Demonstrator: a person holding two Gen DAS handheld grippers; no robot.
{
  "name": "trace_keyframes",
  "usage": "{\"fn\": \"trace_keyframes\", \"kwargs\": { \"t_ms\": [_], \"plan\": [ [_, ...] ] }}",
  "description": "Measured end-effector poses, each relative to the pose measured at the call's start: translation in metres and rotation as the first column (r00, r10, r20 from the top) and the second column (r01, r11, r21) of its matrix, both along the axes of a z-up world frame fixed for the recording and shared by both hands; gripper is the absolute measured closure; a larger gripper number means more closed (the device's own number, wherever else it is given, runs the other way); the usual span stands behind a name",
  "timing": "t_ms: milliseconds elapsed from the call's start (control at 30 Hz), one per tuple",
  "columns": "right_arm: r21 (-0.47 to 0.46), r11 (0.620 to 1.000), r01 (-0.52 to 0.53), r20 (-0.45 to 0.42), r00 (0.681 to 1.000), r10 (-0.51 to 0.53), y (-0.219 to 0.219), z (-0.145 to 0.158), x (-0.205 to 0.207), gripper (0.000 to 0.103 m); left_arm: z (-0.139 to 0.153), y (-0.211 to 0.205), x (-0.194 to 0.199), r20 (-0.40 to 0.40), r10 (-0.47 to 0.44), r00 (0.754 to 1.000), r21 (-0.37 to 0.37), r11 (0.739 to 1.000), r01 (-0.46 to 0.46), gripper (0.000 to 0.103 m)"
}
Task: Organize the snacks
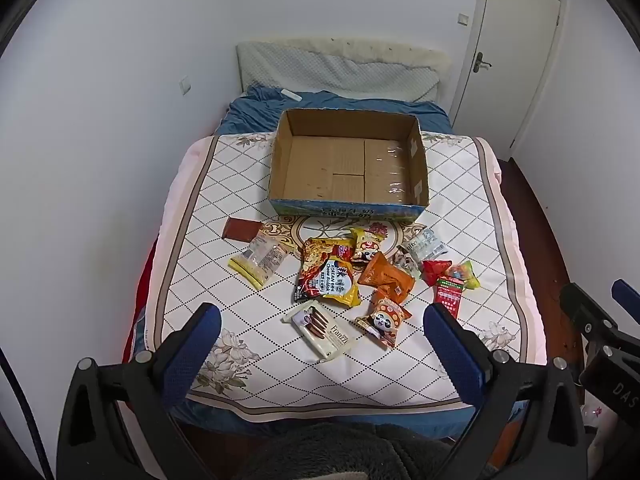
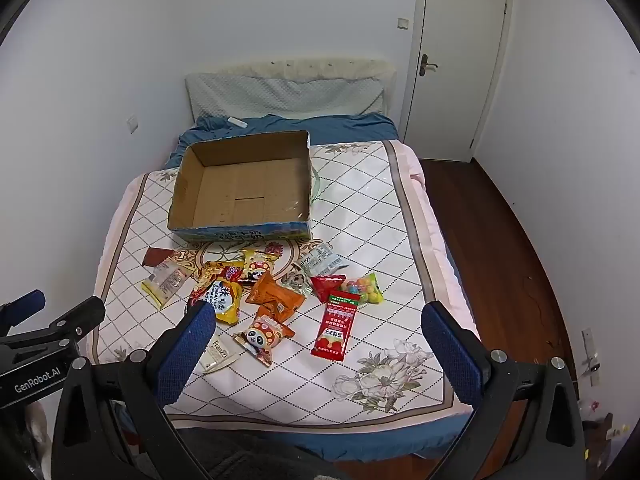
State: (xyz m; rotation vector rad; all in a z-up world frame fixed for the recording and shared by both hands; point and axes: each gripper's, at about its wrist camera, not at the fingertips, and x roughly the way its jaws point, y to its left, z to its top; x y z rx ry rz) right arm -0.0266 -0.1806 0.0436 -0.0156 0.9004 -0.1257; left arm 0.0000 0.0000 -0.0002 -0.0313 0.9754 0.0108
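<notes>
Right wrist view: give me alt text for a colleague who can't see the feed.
An empty cardboard box sits on a quilted bed, with a scatter of snack packets lying loose in front of it. The right gripper hangs open above the bed's near edge, holding nothing; the left gripper shows at the left edge.

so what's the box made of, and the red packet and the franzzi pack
Box: corrugated cardboard by the look, matte brown inside, printed blue outside, glossy clear tape on the floor seams.
Red packet: likely plastic or foil film, smooth with a slight sheen and crimped ends.
Franzzi pack: looks like thin glossy plastic wrap, cream coloured, its sealed end flaring flat.
</notes>
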Motion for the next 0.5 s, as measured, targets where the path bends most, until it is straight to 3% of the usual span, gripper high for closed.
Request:
{"fn": "trace_keyframes", "kwargs": {
  "t_ms": [500],
  "plan": [
    [-0.019, 1.0, -0.004, 0.003, 1.0, 0.004, -0.001, 0.001, 0.006, 0.0, -0.001, -0.002, -0.001, 0.008, -0.001, 1.0, 0.006, 1.0, 0.001, 0.0]
  ]
}}
